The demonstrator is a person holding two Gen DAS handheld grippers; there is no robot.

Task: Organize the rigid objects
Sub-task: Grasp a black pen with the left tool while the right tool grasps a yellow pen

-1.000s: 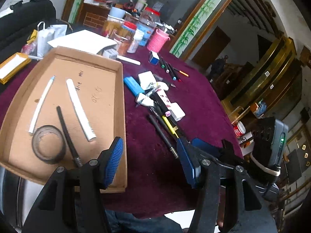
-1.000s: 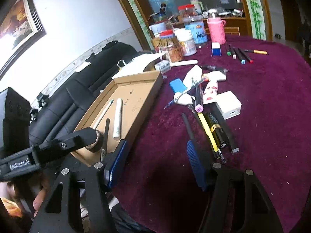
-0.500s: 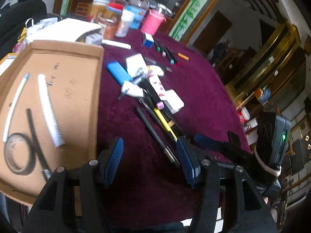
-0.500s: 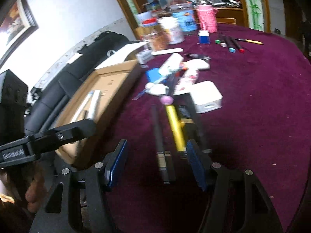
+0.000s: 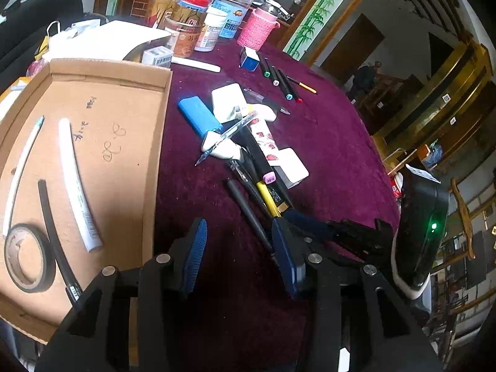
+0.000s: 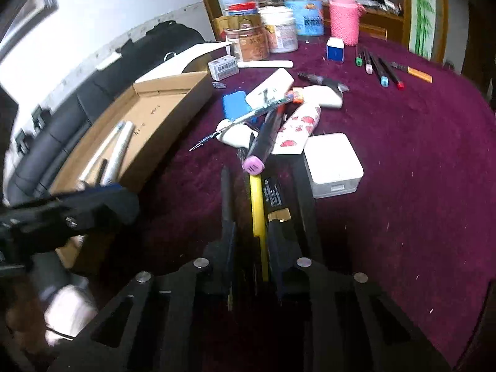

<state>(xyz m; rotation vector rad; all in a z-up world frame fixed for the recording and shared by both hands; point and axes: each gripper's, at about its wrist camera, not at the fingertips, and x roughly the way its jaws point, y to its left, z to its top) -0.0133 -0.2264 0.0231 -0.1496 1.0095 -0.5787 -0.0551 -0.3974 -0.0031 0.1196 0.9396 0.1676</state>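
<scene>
Cardboard tray (image 5: pixel 136 71), open-topped, on the maroon tablecloth (image 5: pixel 325 136): holds one roll of dark tape (image 5: pixel 29 262), one black pen (image 5: pixel 54 235), one white tube (image 5: pixel 77 183), one slim white pen (image 5: pixel 18 173). Loose pile beside the tray: blue case (image 5: pixel 198 114), white charger block (image 6: pixel 333 164), marker with pink cap (image 6: pixel 262 145), yellow pen (image 6: pixel 259 210), further dark pens. Far edge: jars (image 5: pixel 198 28), one pink knitted cup (image 5: pixel 257 28). Left gripper (image 5: pixel 238 245): jaws half-wide and closing, nothing between, over bare cloth. Right gripper (image 6: pixel 251 245): jaws narrow, closing about the yellow pen; contact cannot be told.
</scene>
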